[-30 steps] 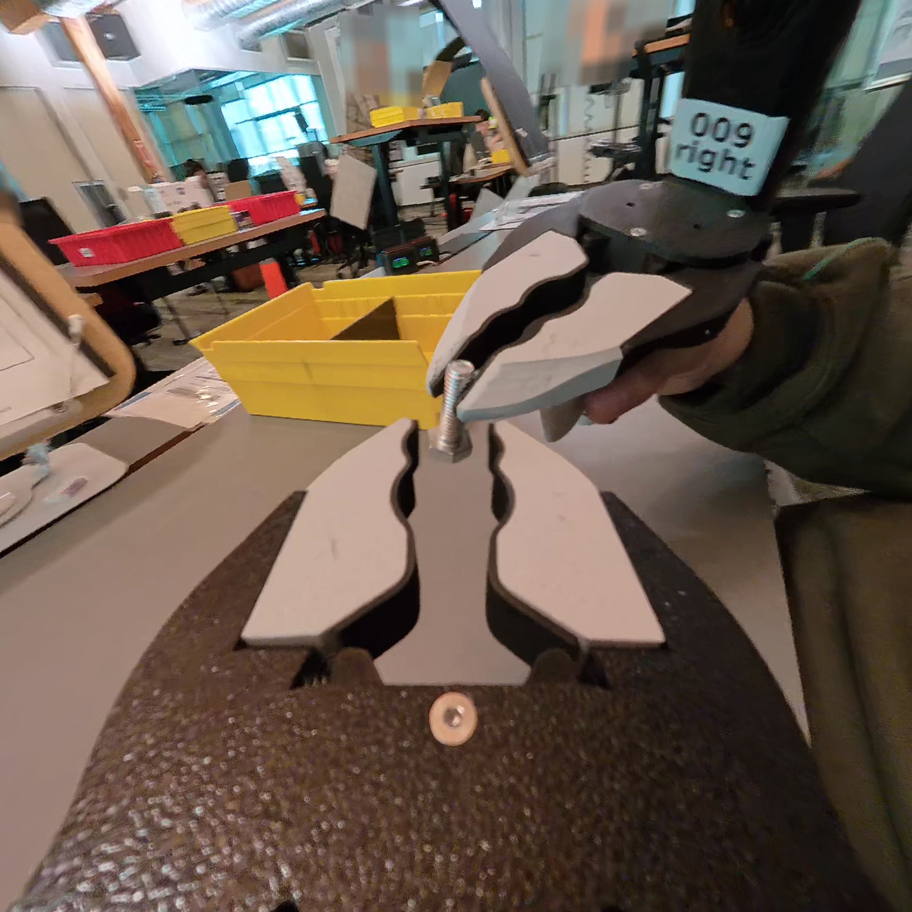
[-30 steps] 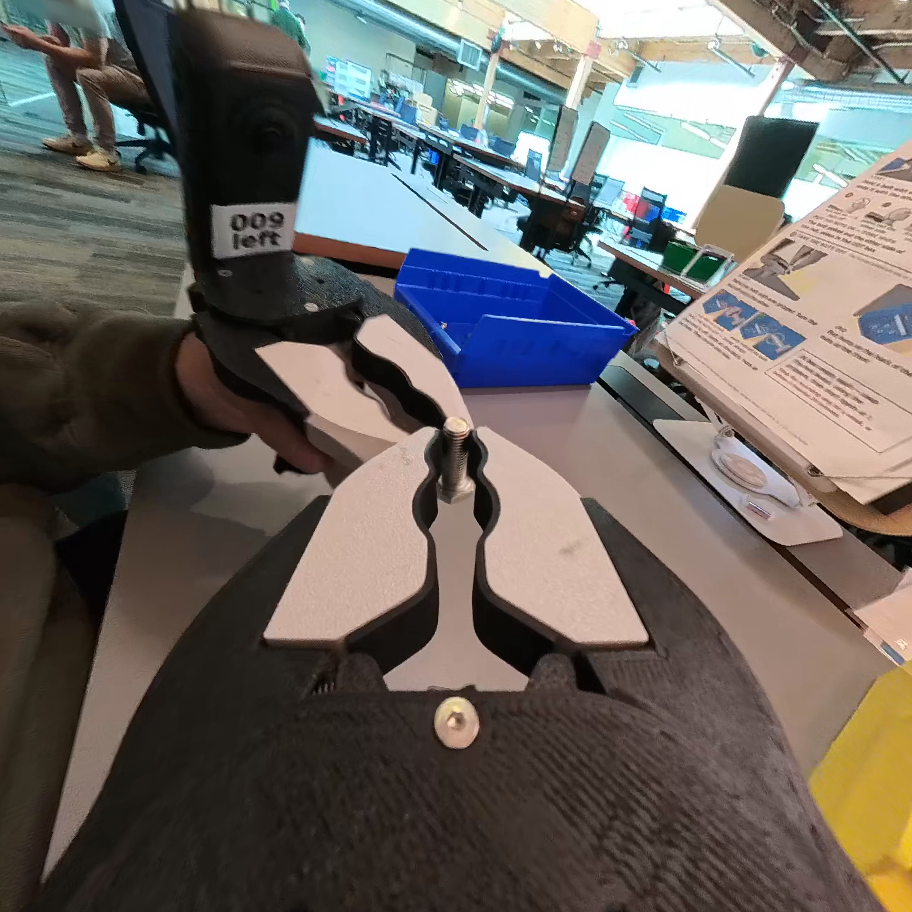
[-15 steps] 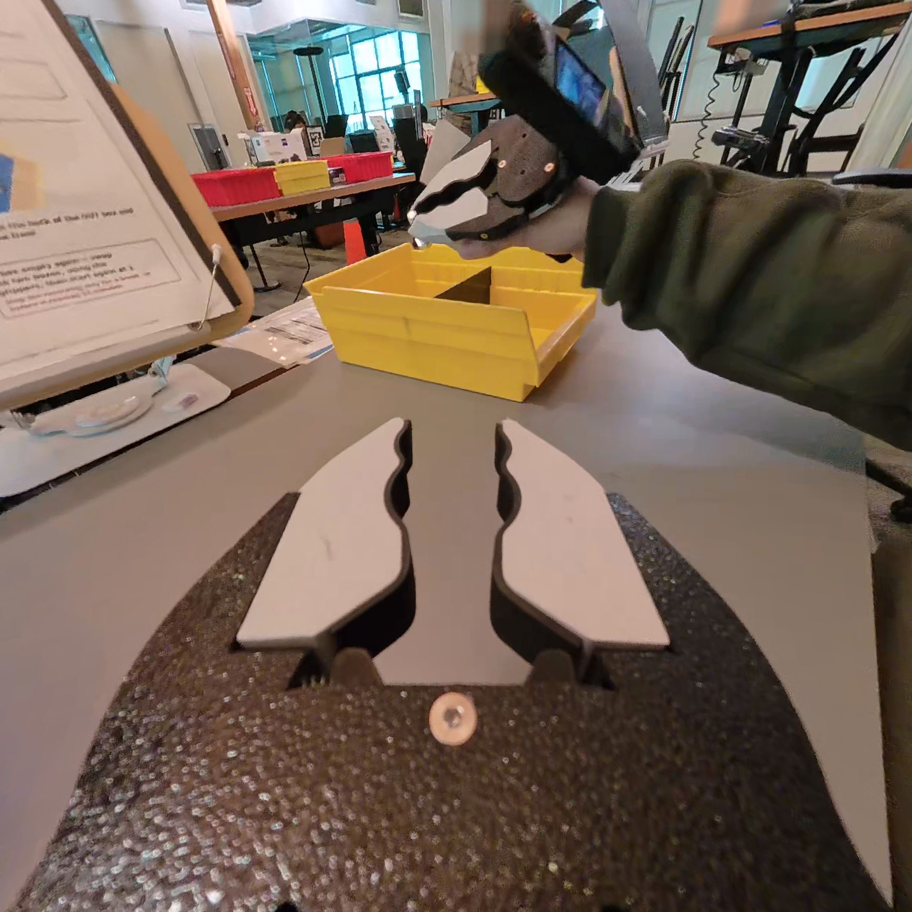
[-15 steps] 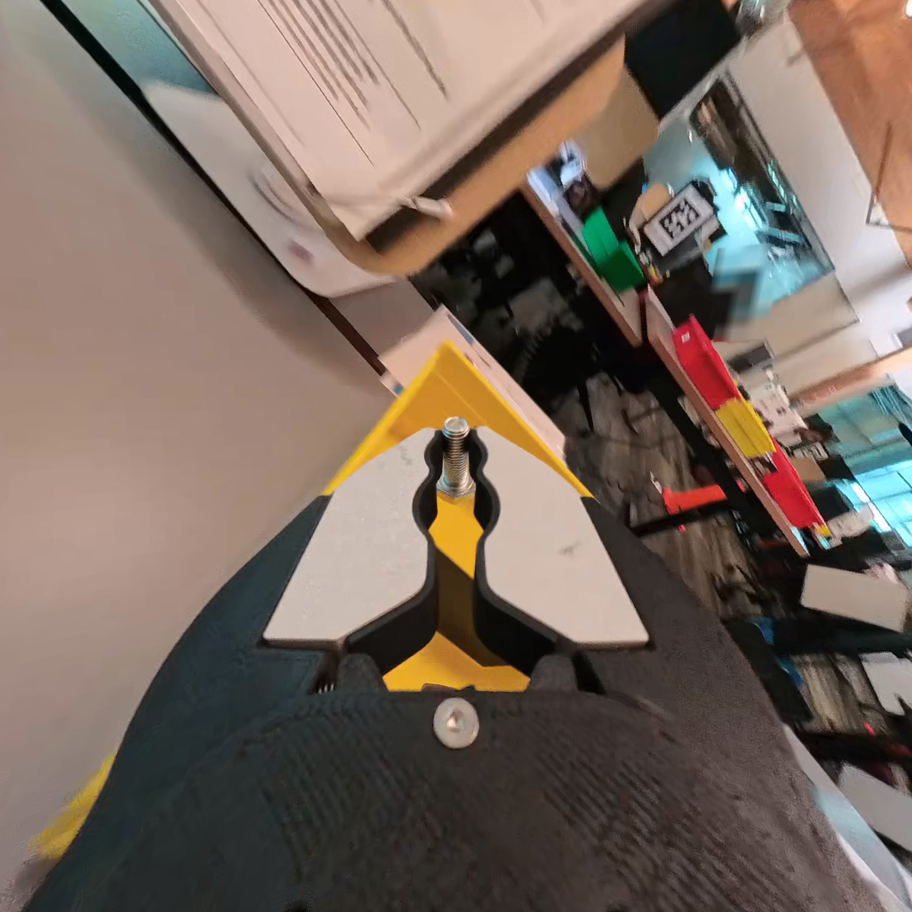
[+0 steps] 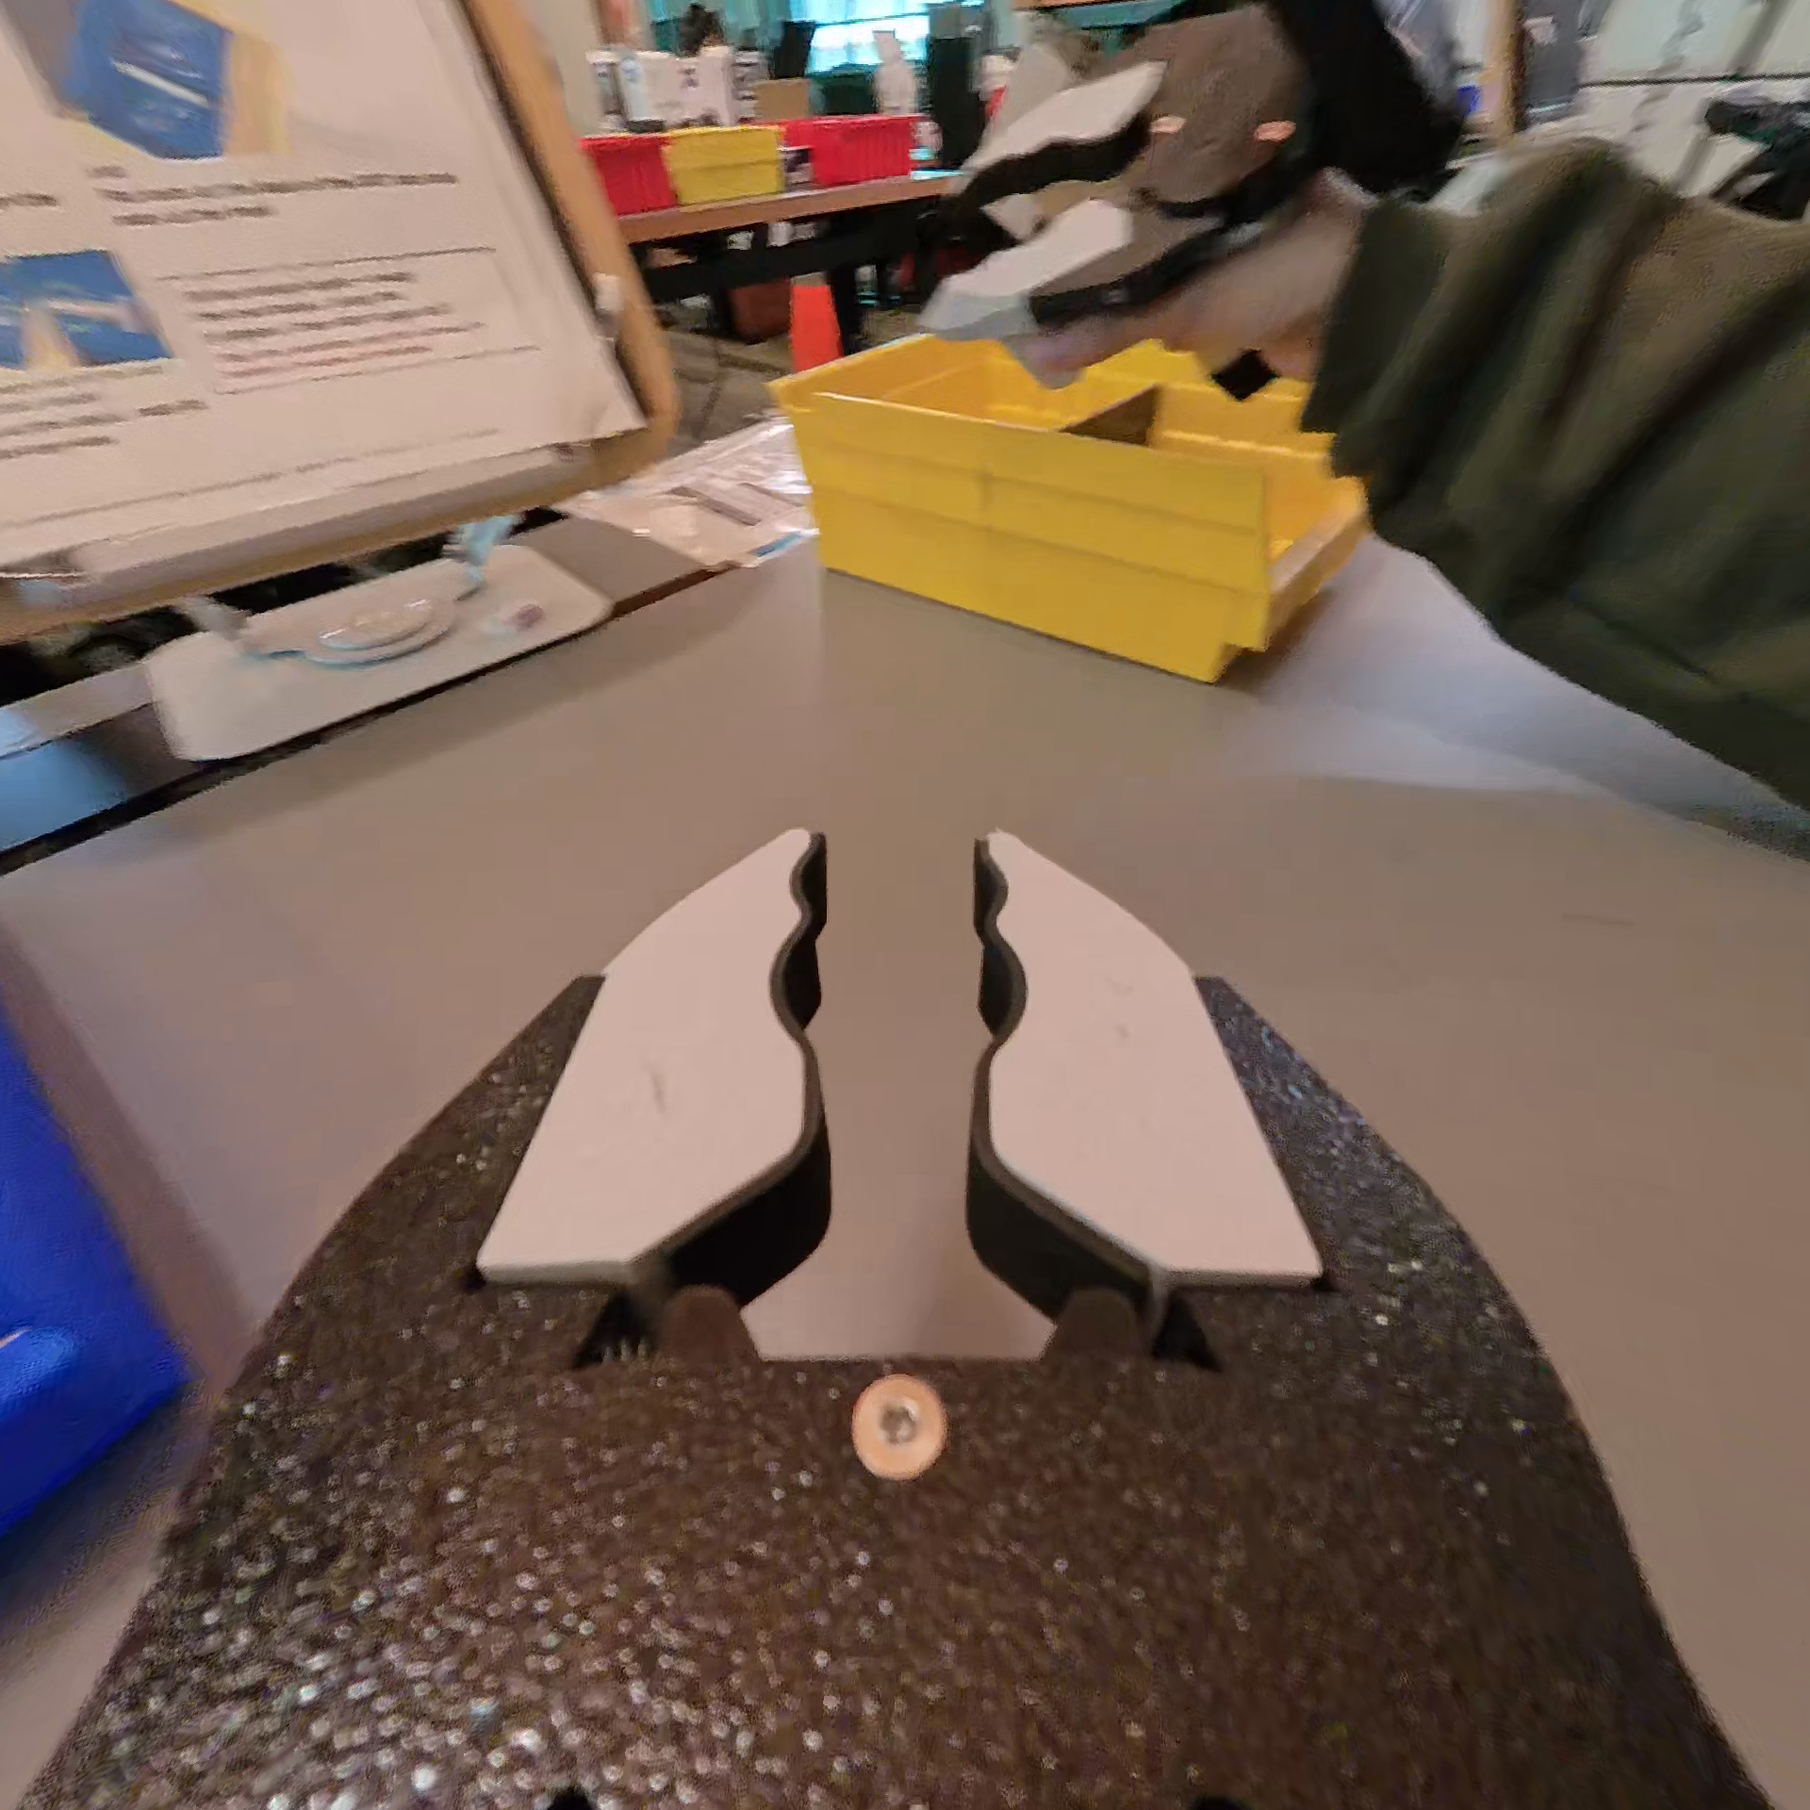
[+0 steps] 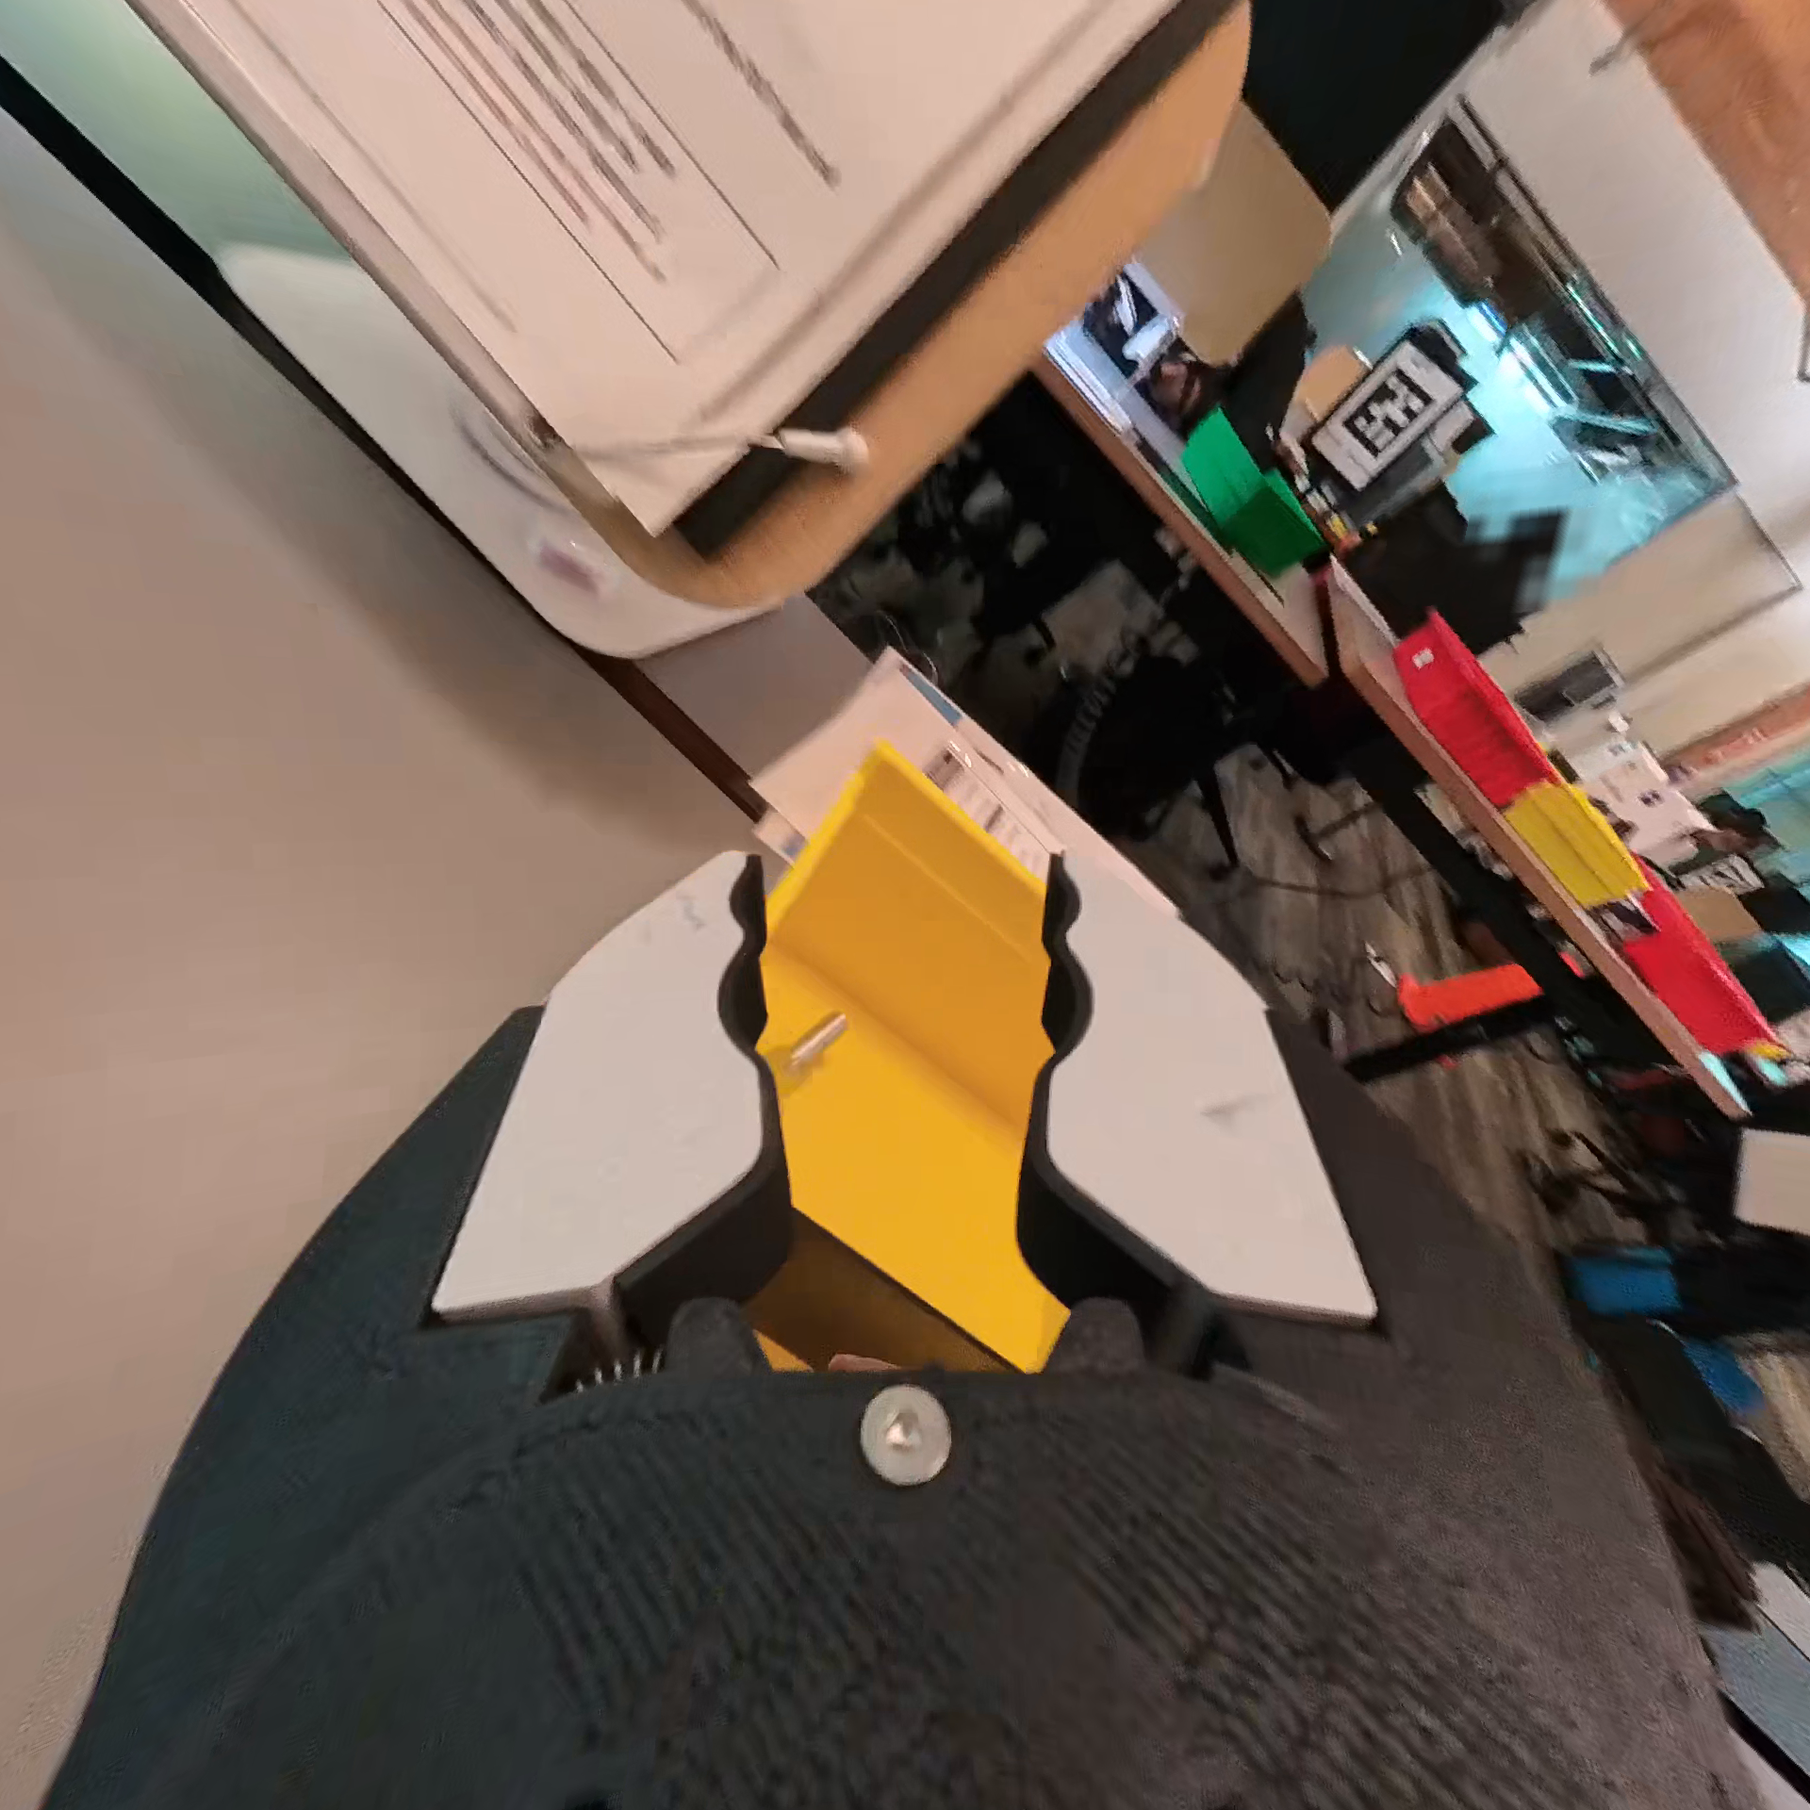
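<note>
My right gripper (image 6: 899, 867) is open above a yellow bin (image 6: 911, 1097). A small silver bolt (image 6: 808, 1046) is loose between its fingers, over the bin's inside, apart from both pads. My left gripper (image 5: 896, 844) is open and empty over the grey table (image 5: 588, 881). In the left wrist view the right gripper (image 5: 979, 235) hangs open over the yellow bin (image 5: 1058, 529), held by a hand in a green sleeve (image 5: 1587, 411).
A clipboard with printed sheets (image 5: 245, 274) stands on a white base (image 5: 362, 637) at the back left. A blue bin (image 5: 69, 1273) is at the left edge. Papers (image 5: 705, 500) lie behind the yellow bin. Red and yellow bins (image 5: 744, 166) sit on a far table. Spacing between my two grippers at the tips: around 35 centimetres.
My right gripper carried the bolt from my left gripper to over the yellow bin, then opened and let it go. My left gripper opened and swung left, empty.
</note>
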Motion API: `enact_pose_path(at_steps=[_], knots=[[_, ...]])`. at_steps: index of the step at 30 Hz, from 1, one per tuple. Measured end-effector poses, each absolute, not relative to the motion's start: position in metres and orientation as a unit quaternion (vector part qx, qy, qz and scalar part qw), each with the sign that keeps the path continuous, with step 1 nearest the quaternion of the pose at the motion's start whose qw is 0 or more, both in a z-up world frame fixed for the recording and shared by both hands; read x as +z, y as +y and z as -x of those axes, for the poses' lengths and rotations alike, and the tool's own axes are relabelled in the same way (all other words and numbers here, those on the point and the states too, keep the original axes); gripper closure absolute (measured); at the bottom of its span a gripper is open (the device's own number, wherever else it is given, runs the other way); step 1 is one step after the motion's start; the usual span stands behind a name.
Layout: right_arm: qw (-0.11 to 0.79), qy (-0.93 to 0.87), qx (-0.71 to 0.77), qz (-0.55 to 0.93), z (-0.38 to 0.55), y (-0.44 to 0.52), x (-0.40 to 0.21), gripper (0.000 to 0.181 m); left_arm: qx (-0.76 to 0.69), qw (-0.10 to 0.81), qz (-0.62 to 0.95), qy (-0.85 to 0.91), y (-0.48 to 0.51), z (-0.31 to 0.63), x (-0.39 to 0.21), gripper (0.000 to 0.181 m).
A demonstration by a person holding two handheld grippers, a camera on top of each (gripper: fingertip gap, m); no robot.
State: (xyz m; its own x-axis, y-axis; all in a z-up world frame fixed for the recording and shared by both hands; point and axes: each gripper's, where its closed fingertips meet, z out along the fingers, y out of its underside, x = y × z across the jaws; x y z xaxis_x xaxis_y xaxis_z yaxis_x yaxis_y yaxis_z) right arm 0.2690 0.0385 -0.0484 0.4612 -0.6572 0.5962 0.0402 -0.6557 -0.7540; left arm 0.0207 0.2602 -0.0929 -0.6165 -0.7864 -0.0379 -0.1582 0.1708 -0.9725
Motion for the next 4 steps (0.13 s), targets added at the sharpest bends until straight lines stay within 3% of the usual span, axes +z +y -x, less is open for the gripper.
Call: enact_pose_path(at_steps=[4], knots=[[0.430, 0.171, -0.451, 0.763, -0.239, 0.062, -0.035, 0.123, -0.490, 0.342, 0.442, 0.669, 0.351, -0.043, -0.074, 0.159]])
